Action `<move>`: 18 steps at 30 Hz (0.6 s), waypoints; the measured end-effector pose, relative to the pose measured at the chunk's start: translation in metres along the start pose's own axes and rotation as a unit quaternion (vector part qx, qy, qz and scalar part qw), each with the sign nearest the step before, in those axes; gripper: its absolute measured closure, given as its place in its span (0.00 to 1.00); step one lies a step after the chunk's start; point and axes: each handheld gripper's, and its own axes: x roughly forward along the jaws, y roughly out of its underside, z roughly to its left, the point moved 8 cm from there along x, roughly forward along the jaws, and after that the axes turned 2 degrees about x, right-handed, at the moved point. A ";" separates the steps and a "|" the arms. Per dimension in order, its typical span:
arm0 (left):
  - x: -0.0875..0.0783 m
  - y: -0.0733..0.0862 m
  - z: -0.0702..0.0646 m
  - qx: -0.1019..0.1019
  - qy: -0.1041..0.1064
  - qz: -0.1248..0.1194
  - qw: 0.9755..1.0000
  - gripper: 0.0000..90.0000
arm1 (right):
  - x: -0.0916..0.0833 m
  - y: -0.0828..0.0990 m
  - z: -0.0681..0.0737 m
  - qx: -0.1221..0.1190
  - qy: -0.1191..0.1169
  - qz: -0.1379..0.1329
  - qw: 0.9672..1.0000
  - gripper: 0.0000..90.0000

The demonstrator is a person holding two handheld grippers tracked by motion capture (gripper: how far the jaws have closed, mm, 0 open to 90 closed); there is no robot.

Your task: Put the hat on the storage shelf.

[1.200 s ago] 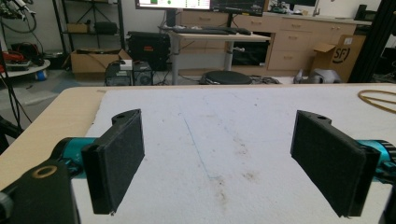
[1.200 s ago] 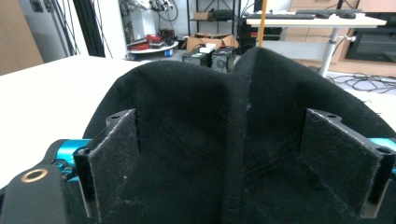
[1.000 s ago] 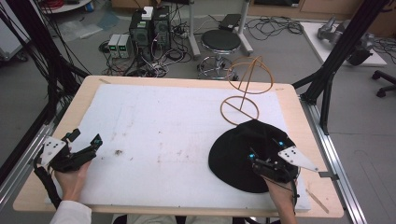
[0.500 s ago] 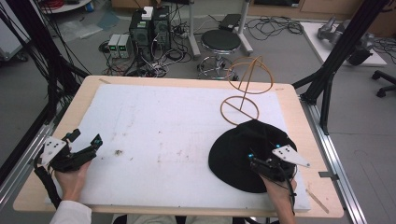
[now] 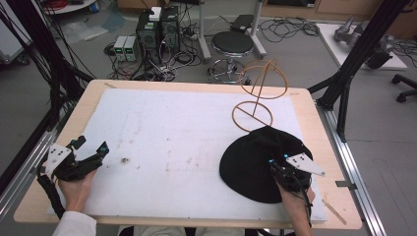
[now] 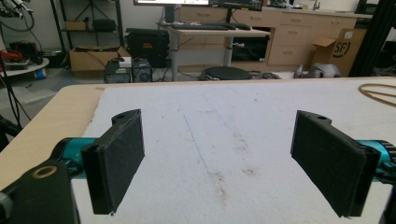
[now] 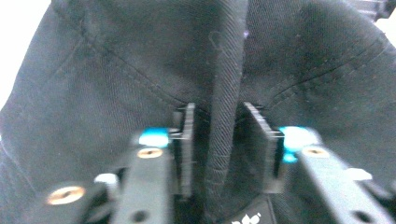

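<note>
In the high view, the wooden surface (image 5: 314, 123) carries a white foam-like mat (image 5: 187, 142) with small brown stains; behind it the grey floor holds a round stool (image 5: 232, 43), computer boxes (image 5: 157, 27) and many cables. A black fabric hat (image 5: 258, 162), soft and round, lies on the mat at about 4 o'clock, touching the base ring of a thin wire stand (image 5: 258, 98). The right gripper (image 5: 281, 166) is on the hat; the left gripper (image 5: 91, 147) rests at 8 o'clock. In the left gripper view, its flat black padded fingers (image 6: 119, 158) stand wide apart, released, over the stained mat. In the right gripper view, the fingers (image 7: 187, 140) have just been closing around a raised fold of the twill cloth with stitched seams; whether they already press on it, I cannot tell.
</note>
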 end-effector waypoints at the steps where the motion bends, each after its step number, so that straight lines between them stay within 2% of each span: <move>1: 0.000 0.000 0.000 0.002 -0.001 0.001 1.000 0.20 | -0.001 0.000 0.000 0.001 0.002 0.001 1.000 0.87; 2: 0.000 0.000 0.000 0.004 -0.001 0.002 1.000 0.20 | -0.001 0.000 0.000 0.001 0.002 0.001 1.000 0.87; 3: 0.000 0.000 -0.001 0.004 -0.001 0.002 1.000 0.20 | -0.002 -0.001 -0.001 0.004 -0.001 0.002 1.000 0.92; 5: 0.001 0.000 -0.001 0.006 0.000 0.002 1.000 0.20 | -0.002 0.000 0.000 -0.003 0.000 0.004 1.000 0.93; 7: 0.001 0.001 -0.002 0.007 0.001 0.003 1.000 0.20 | -0.003 -0.001 0.000 -0.008 0.002 0.000 1.000 0.94; 18: 0.001 0.001 0.000 0.003 -0.001 0.004 1.000 0.20 | -0.005 -0.001 0.000 -0.007 0.005 -0.009 1.000 0.94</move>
